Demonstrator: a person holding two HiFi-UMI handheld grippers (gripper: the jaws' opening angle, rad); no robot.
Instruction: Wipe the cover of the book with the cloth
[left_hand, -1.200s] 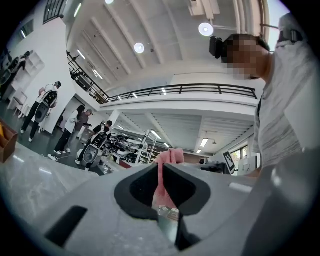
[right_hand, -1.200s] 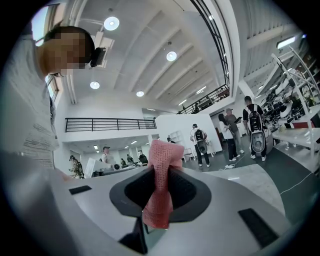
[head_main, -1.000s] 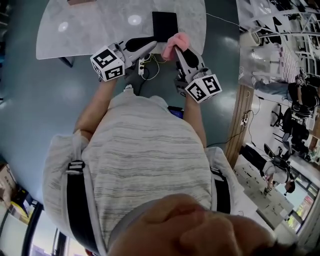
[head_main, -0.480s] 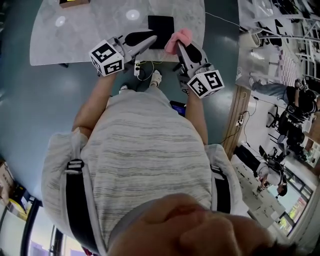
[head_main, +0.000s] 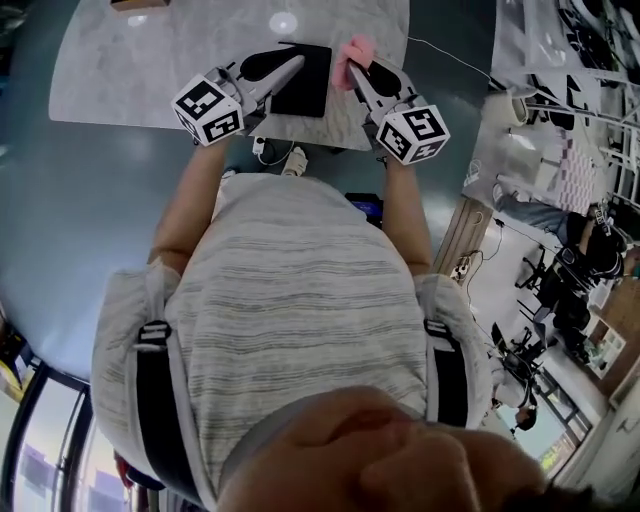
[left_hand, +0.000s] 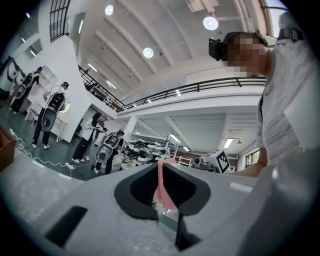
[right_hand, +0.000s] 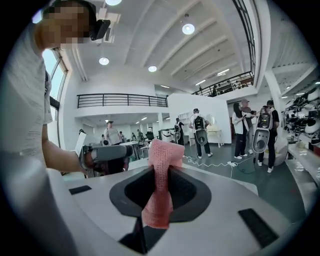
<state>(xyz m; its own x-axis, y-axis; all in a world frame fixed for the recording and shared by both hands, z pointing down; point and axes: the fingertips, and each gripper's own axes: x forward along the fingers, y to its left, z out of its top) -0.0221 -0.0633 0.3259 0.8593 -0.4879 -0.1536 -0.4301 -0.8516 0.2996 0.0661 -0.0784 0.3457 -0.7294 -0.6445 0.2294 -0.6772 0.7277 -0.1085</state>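
While right claw (head_main: 355, 67) grips it: cloth (head_main: 357, 47) pink, knit | book (head_main: 311, 92) black

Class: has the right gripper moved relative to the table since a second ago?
Yes. The right gripper, shut on the cloth, has moved forward: its marker cube hung over the floor before; now it reaches the table edge, jaws beside the book.

Bright w/ ceiling lamps (right_hand: 188, 29) overhead, glare on table (head_main: 150, 70), heavy fisheye warp at edges.
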